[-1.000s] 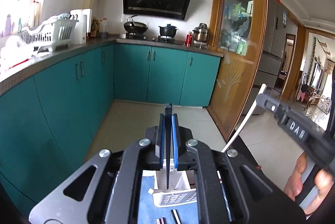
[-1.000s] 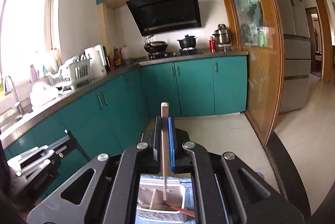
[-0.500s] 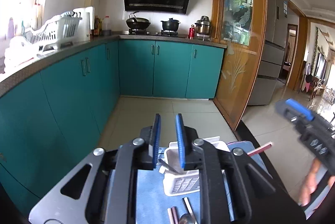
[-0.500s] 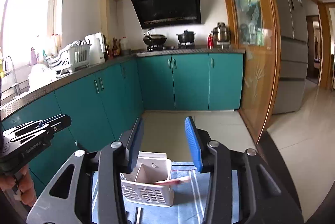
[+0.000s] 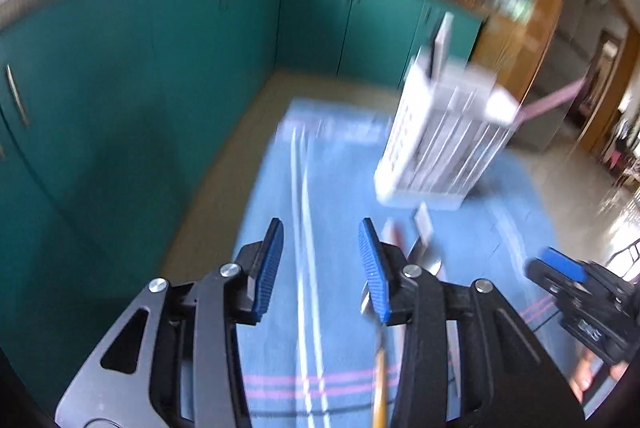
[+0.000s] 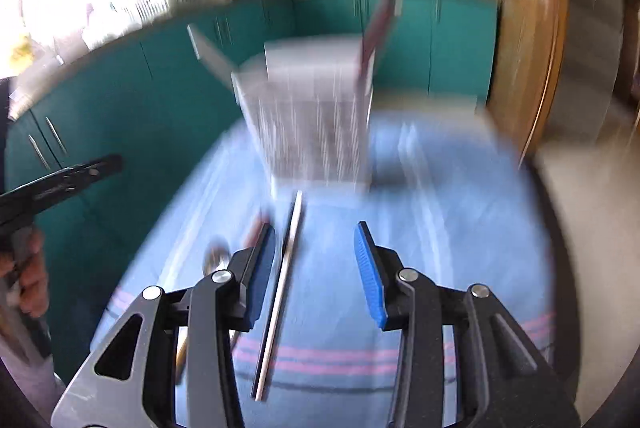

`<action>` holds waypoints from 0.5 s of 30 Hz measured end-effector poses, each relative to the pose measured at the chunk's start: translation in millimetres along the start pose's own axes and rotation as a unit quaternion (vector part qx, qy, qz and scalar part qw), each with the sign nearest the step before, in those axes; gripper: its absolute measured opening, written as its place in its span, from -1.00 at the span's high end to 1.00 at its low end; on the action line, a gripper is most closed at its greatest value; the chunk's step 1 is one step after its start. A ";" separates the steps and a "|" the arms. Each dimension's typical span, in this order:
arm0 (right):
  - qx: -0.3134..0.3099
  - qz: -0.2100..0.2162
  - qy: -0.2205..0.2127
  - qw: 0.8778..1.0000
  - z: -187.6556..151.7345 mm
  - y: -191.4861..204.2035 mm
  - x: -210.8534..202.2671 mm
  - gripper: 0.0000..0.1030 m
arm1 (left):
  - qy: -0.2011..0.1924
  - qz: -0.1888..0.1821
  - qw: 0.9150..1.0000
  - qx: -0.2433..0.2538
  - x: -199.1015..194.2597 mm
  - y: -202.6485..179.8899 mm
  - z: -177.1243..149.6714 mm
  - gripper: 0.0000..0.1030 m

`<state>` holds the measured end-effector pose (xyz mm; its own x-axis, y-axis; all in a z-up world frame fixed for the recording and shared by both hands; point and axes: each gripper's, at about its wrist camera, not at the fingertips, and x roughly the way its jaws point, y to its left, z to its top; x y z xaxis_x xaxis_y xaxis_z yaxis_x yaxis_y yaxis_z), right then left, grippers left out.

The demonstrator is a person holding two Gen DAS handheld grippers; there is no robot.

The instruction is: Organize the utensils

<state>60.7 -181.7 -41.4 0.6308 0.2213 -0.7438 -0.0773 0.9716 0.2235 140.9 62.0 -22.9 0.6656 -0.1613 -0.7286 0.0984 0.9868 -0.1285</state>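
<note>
Both views are motion-blurred. A white slotted utensil basket (image 5: 444, 131) stands on a blue cloth (image 5: 340, 195), with a pink-handled utensil (image 5: 552, 99) and a dark one sticking out. It also shows in the right wrist view (image 6: 316, 123). My left gripper (image 5: 320, 264) is open and empty above the cloth. My right gripper (image 6: 316, 268) is open and empty, above a long pale chopstick (image 6: 280, 300). A spoon (image 6: 214, 260) and more utensils lie left of it. The right gripper also shows at the right edge of the left wrist view (image 5: 576, 300).
Teal kitchen cabinets (image 5: 140, 75) run along the left and back. A wooden door frame (image 6: 528, 47) is at the right. Pink stripes (image 6: 320, 356) cross the cloth's near end. The other gripper (image 6: 52, 187) is at the left edge of the right wrist view.
Both grippers let go of their utensils into the basket, opened wide, then pulled back and tilted down over the cloth.
</note>
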 end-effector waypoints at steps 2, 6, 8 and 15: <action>0.017 0.021 0.030 0.999 -5.1 -1.4 27.6 0.21 | 0.024 0.000 1.000 0.004 14.6 0.3 -14.8 0.24; 0.016 0.030 0.032 0.999 6.7 5.6 53.1 0.21 | 0.047 -0.008 0.999 0.008 33.1 -0.1 -27.7 0.20; 0.007 0.034 0.040 0.999 14.1 11.4 66.6 0.21 | 0.053 -0.014 0.998 0.012 38.3 -2.4 -30.7 0.15; -0.019 0.037 0.065 0.997 34.3 31.3 100.9 0.23 | 0.077 -0.052 0.995 0.028 60.7 -14.4 -33.1 0.09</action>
<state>148.4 -131.8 -87.8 0.5173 0.2993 -0.8018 -0.1512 0.9541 0.2586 155.4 37.6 -87.6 0.5289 -0.2588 -0.8083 0.2046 0.9632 -0.1746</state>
